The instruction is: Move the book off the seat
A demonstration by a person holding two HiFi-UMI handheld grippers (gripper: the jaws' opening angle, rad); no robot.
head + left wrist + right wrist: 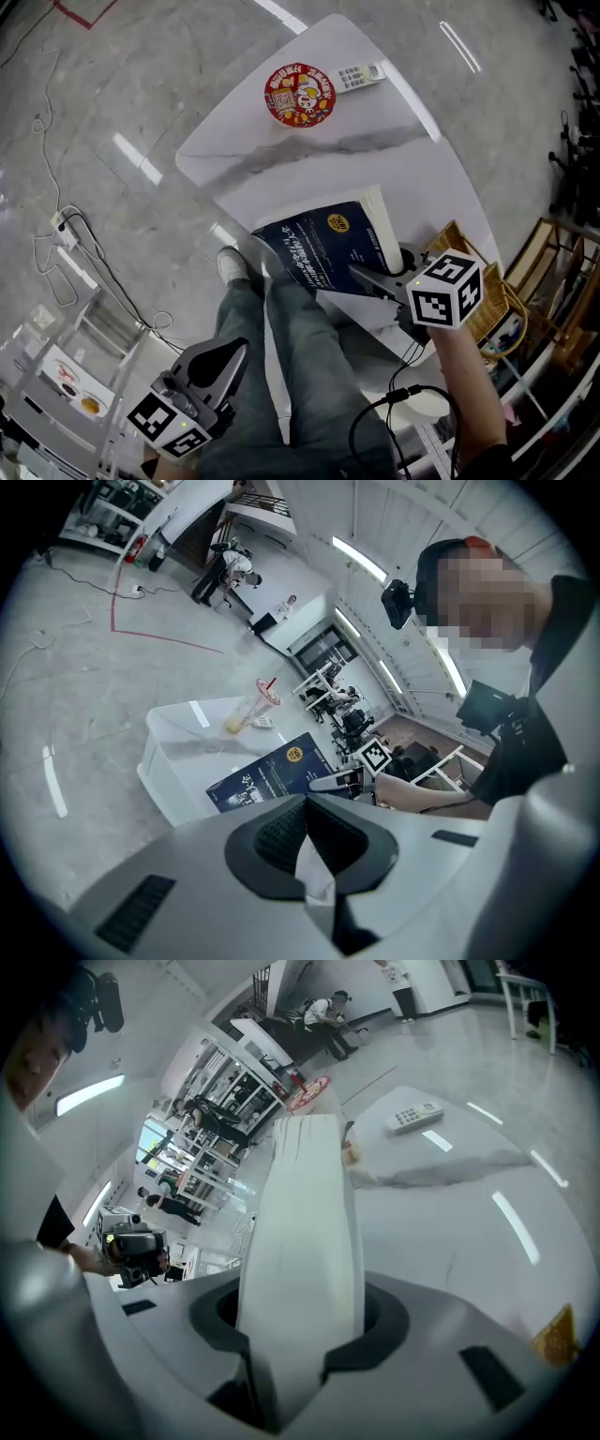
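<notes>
Right gripper (pixel 367 277) is clamped on the page edge of the dark blue book (pixel 323 246), which I hold over the white table's (pixel 375 159) near edge. Left gripper (pixel 239 349) hangs closed and empty by my knee.

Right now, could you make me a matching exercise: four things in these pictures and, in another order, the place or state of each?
Things:
1. book
2. remote
3. cup
4. left tool

Places or states:
a. shut, nothing in it
b. red top, standing on the table
c. gripped by the right tool
d. pale, with buttons, lying on the table

Pairs: 1-c; 2-d; 3-b; 4-a
</notes>
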